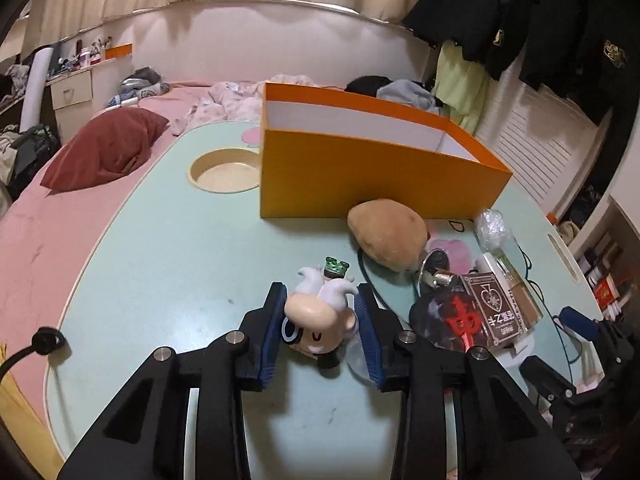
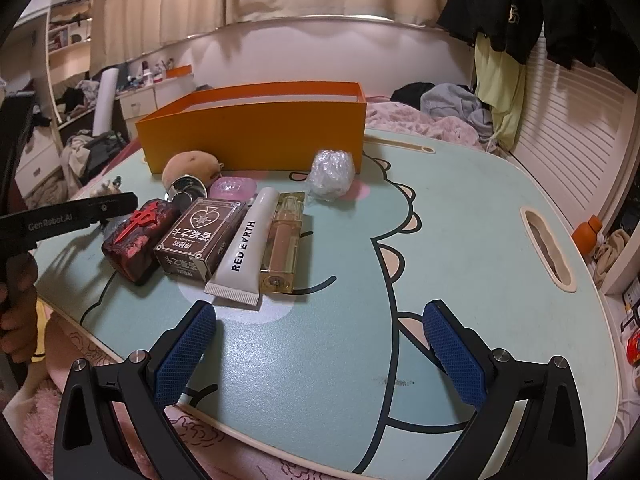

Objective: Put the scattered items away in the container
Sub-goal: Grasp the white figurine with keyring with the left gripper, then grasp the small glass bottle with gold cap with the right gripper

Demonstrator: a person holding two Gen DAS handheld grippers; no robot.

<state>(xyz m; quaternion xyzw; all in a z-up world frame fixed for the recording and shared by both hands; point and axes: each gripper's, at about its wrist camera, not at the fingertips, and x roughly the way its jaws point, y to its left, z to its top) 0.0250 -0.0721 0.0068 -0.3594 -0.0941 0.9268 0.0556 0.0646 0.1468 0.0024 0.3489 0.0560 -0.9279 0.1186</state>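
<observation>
Lying pale big-headed figurine (image 1: 316,320)

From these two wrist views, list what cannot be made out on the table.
- Orange box floor: hidden by its near wall in both views, so its contents cannot be told.
- Figurine: in the right wrist view, mostly behind the left gripper; too small to read.
- Whether the pads press the figurine: left wrist view, contact unclear.
- Metal item: partly covered by the card box; identity unclear.
</observation>
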